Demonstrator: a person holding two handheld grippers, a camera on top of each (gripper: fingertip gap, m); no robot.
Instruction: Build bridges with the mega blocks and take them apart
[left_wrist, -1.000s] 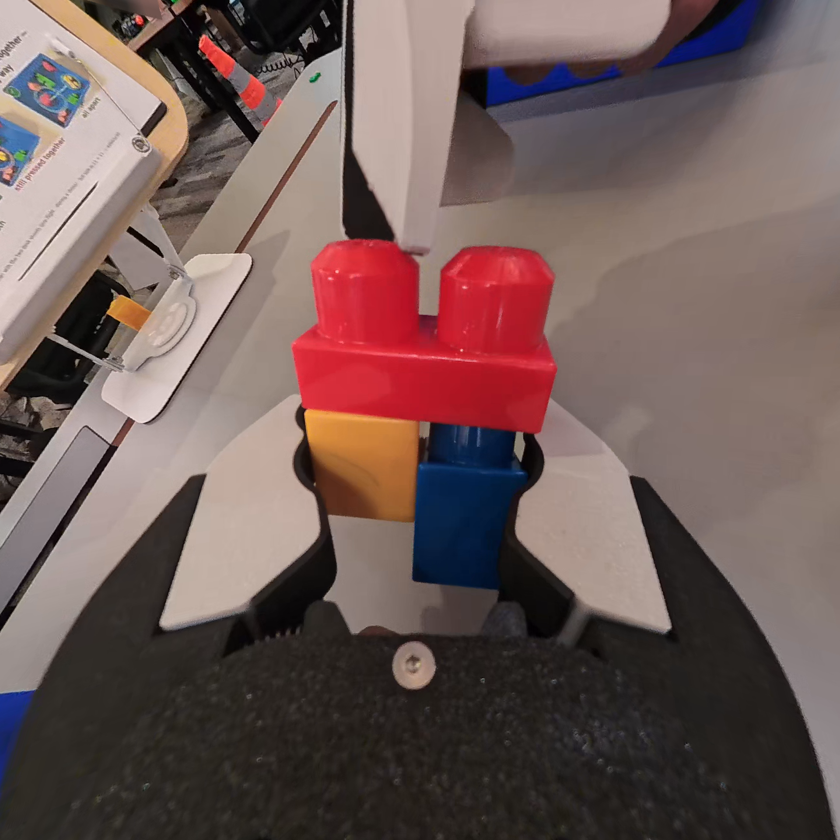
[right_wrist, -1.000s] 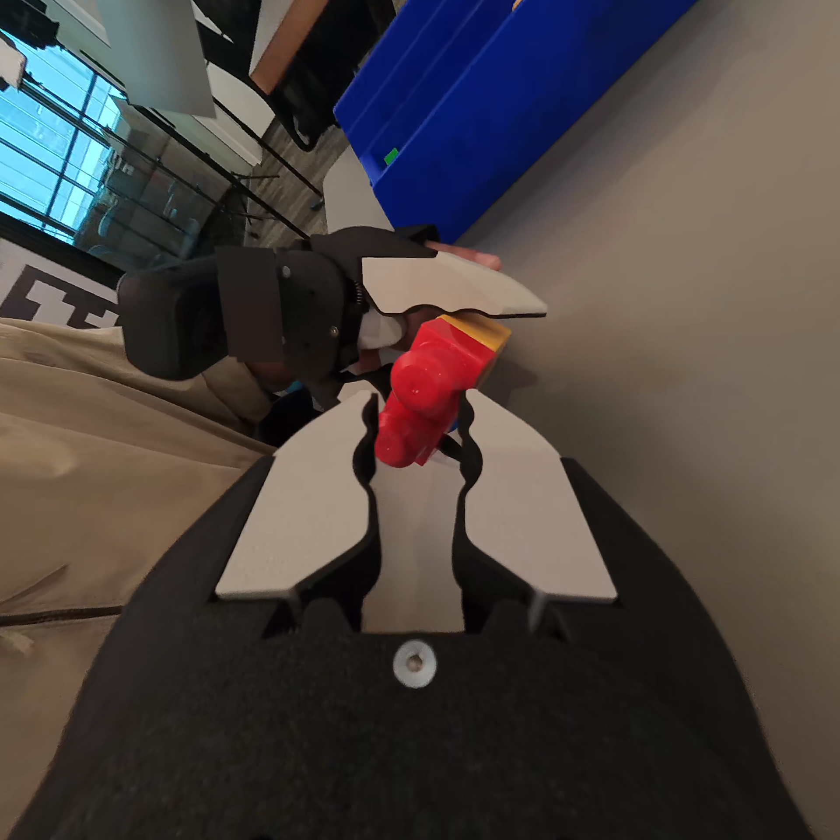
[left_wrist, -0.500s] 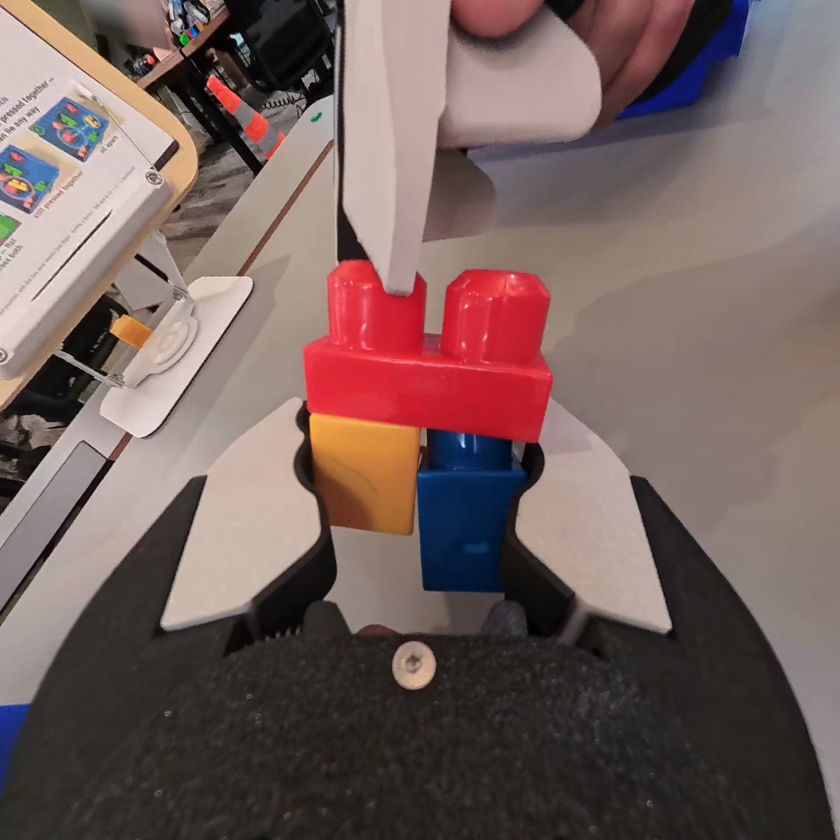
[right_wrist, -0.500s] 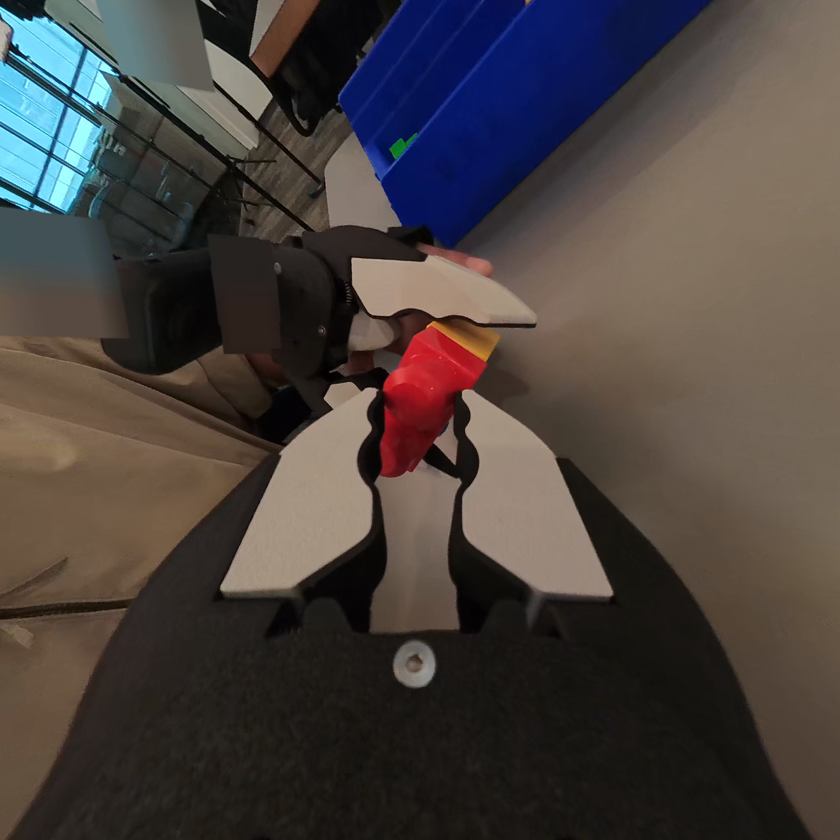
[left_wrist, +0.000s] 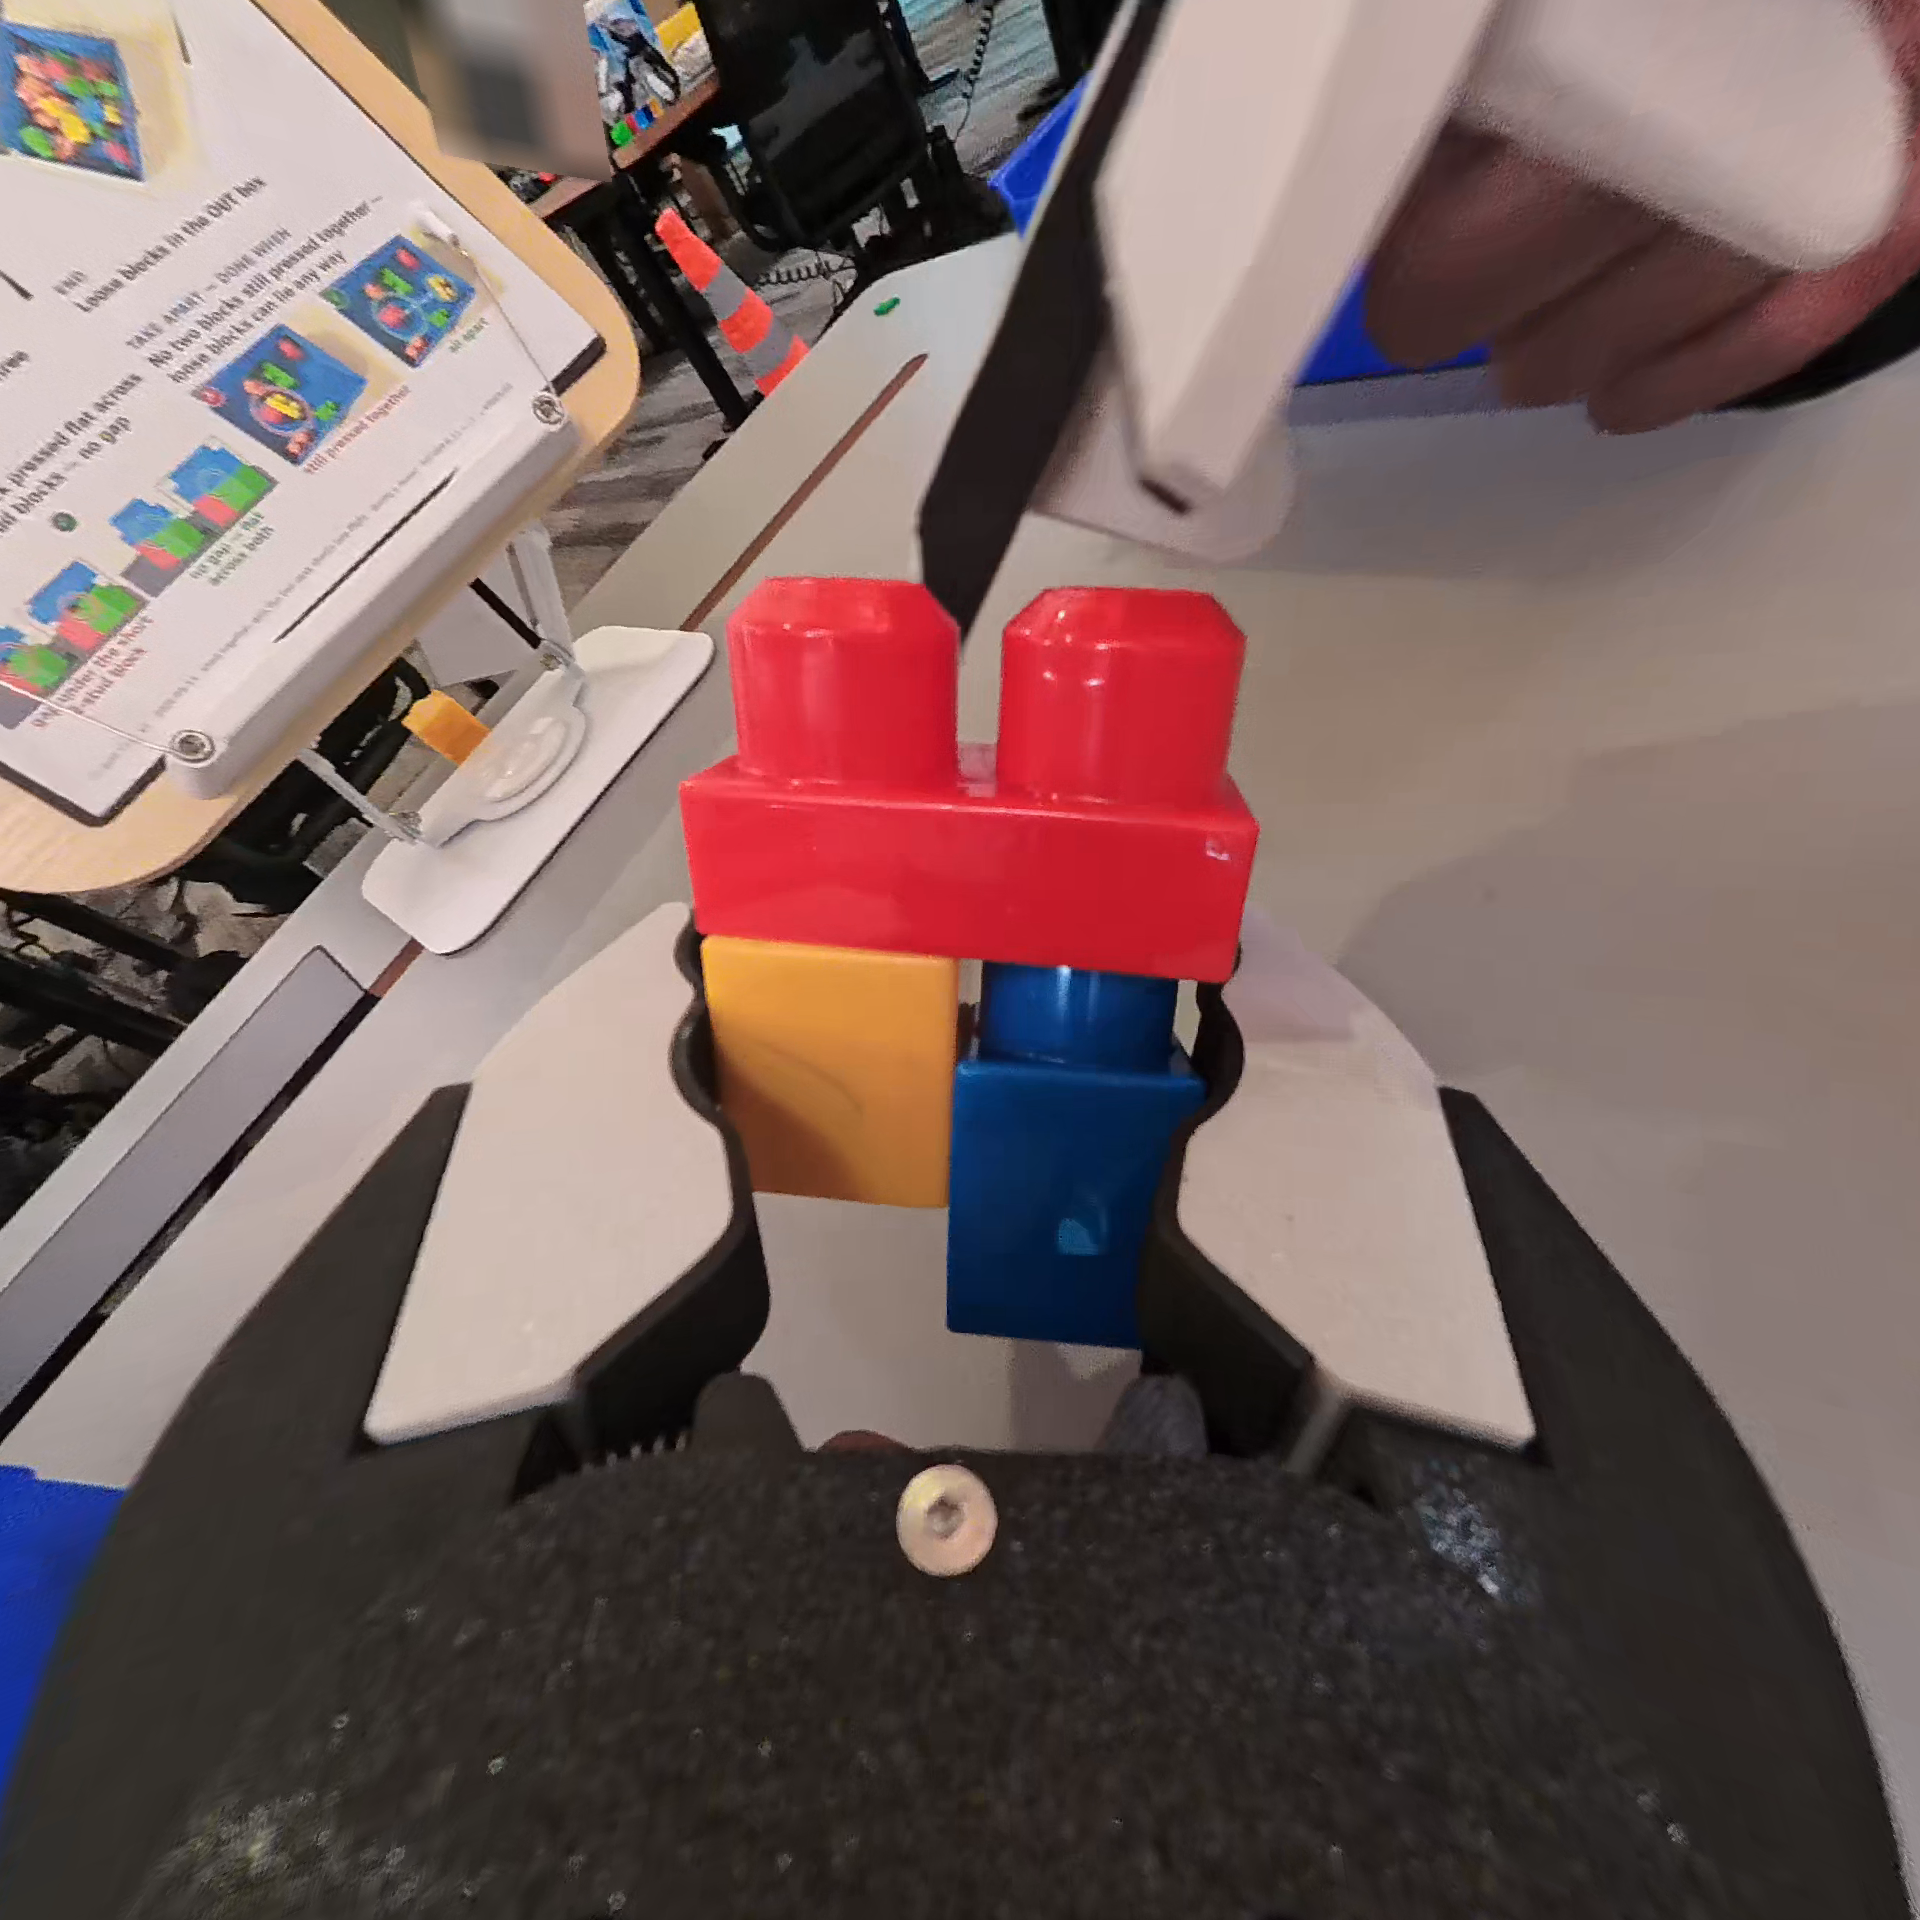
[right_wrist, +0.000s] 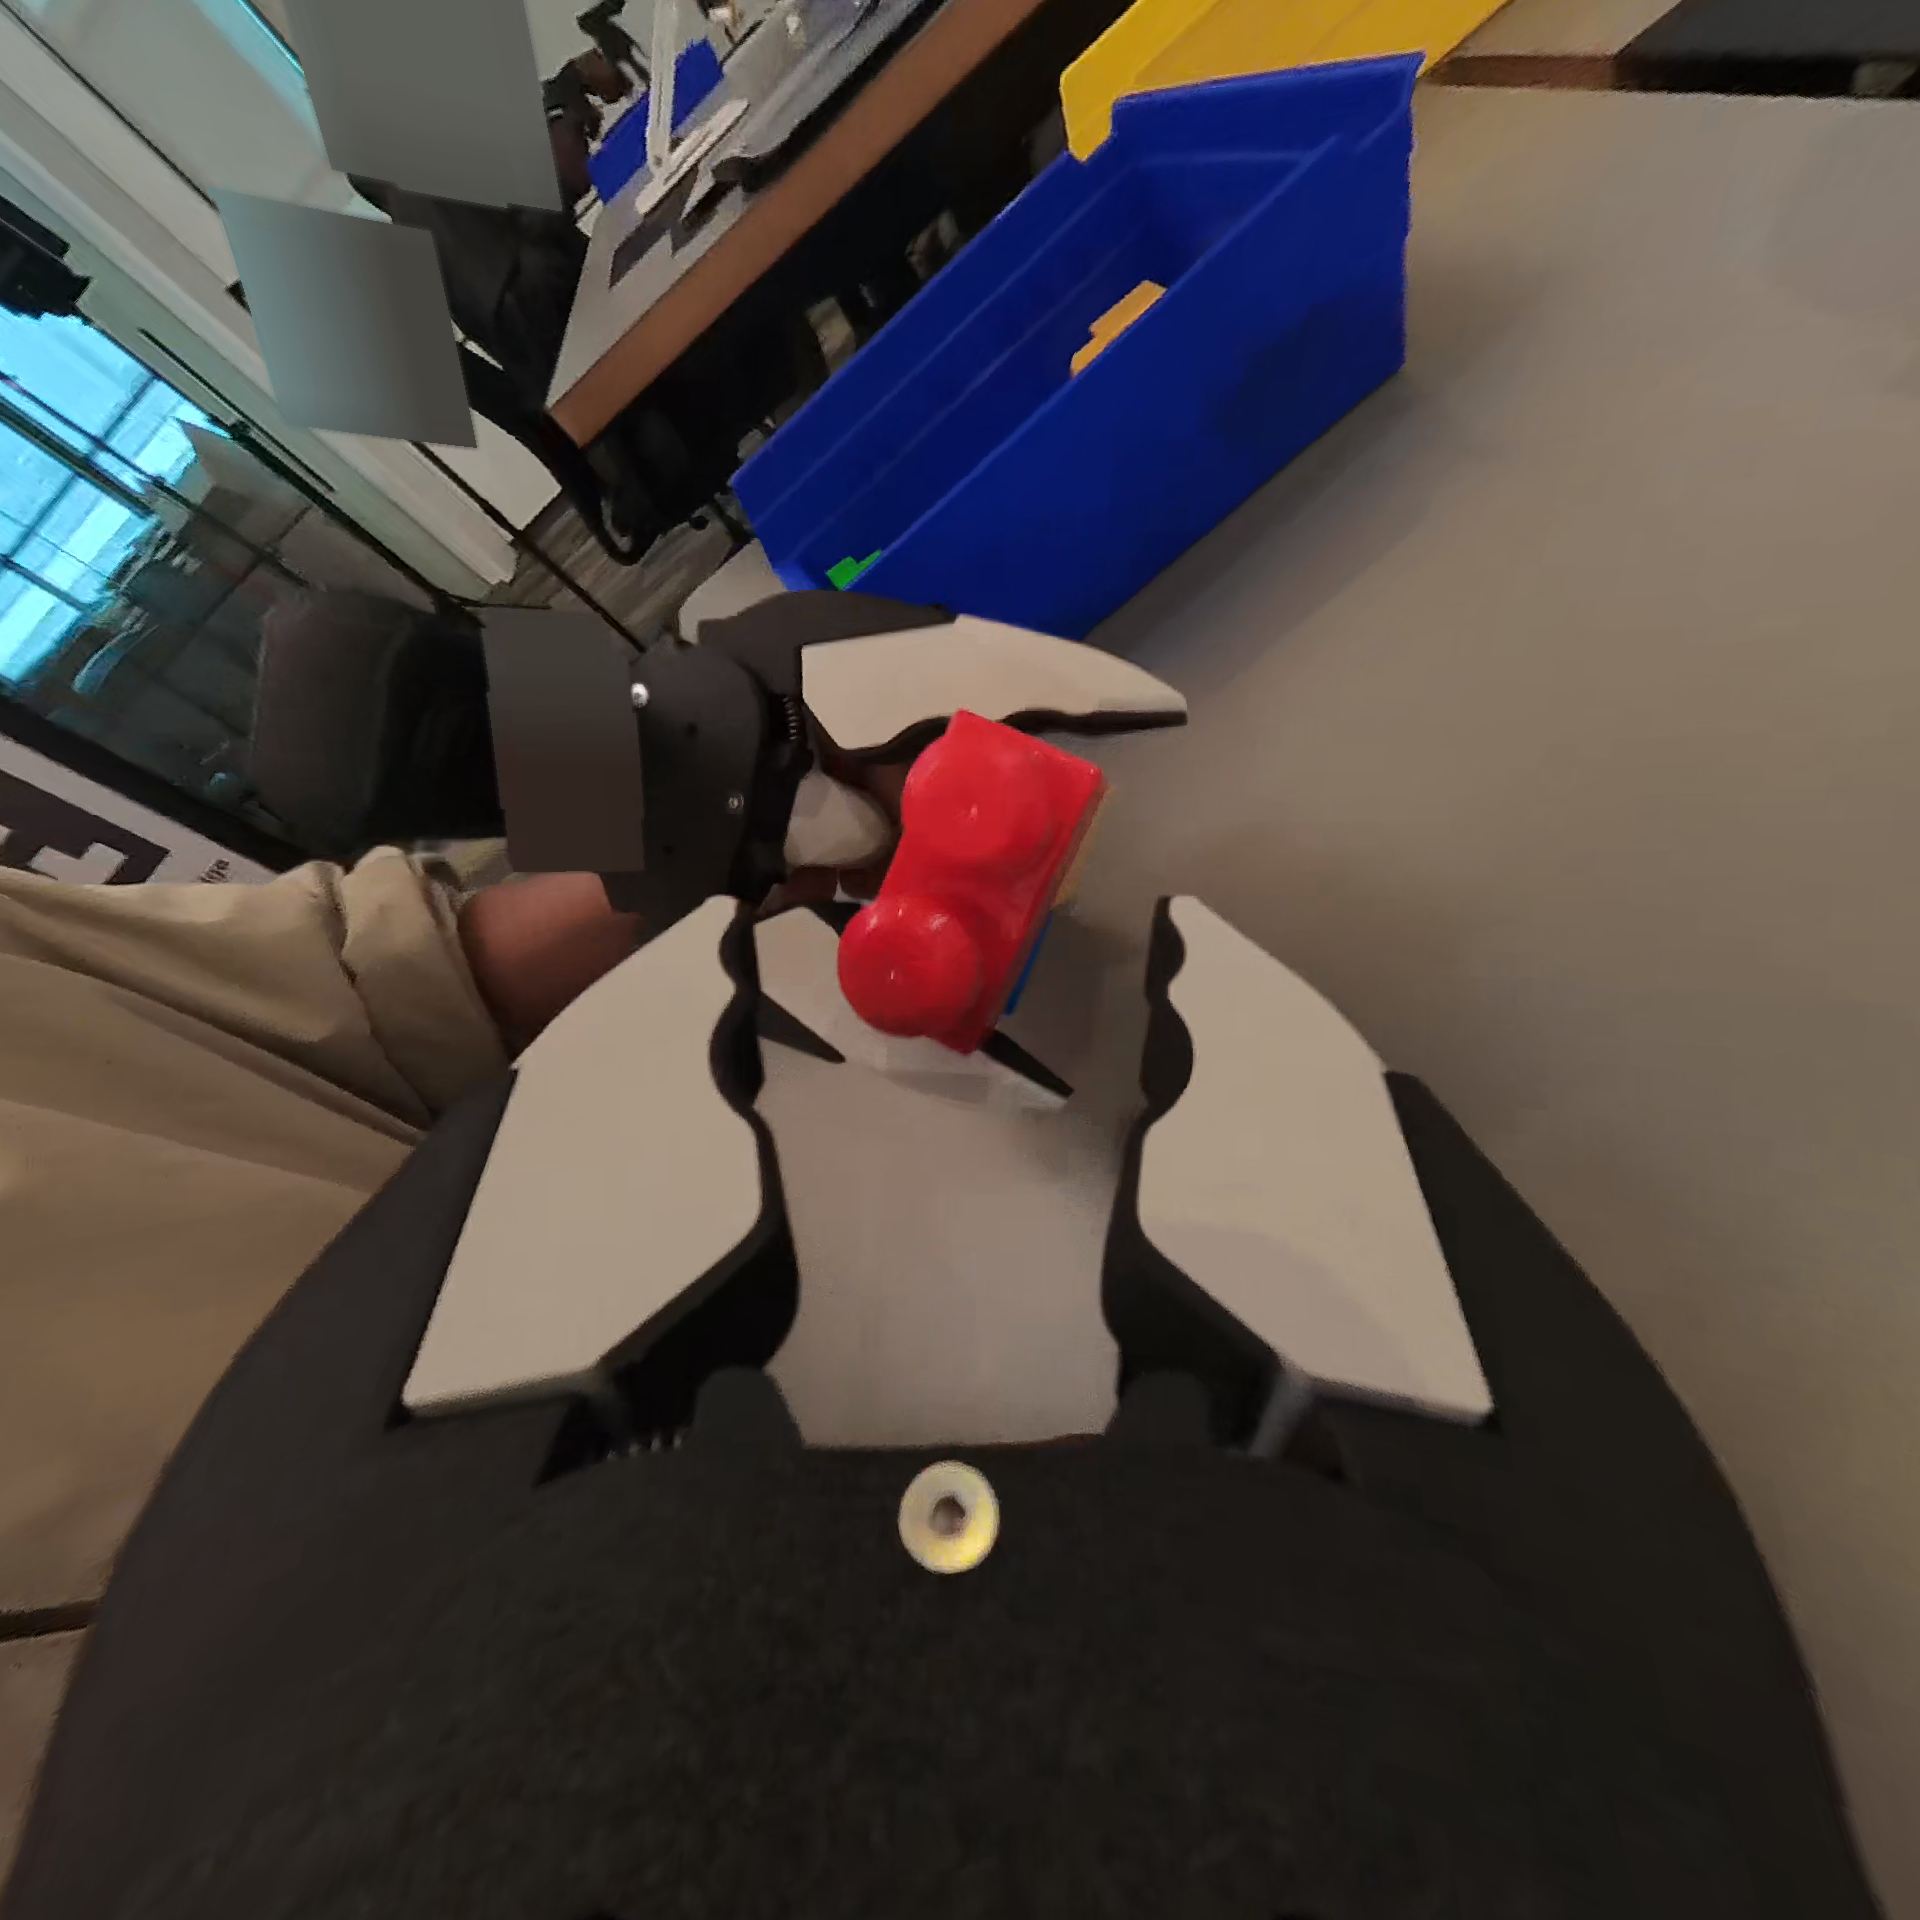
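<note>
Left hand-held gripper (left_wrist: 956, 1049) clamped on a small bridge: yellow block (left_wrist: 831, 1070) and blue block (left_wrist: 1060, 1195) pinched side by side between the fingers, red block (left_wrist: 966, 873) spanning both just past the fingertips. Right hand-held gripper (right_wrist: 951, 966) spread wide and holding nothing, poised just short of the red block's studs. Farther ahead on the grey tabletop (right_wrist: 1558, 727), a blue bin (right_wrist: 1091, 436).

We see each tool (left_wrist: 956, 1049) as a black, grainy body (one silver screw (left_wrist: 945, 1524) at centre) with pale grey fingers (left_wrist: 582, 1174) edged in black; a beige sleeve (right_wrist: 208, 1049) shows.
</note>
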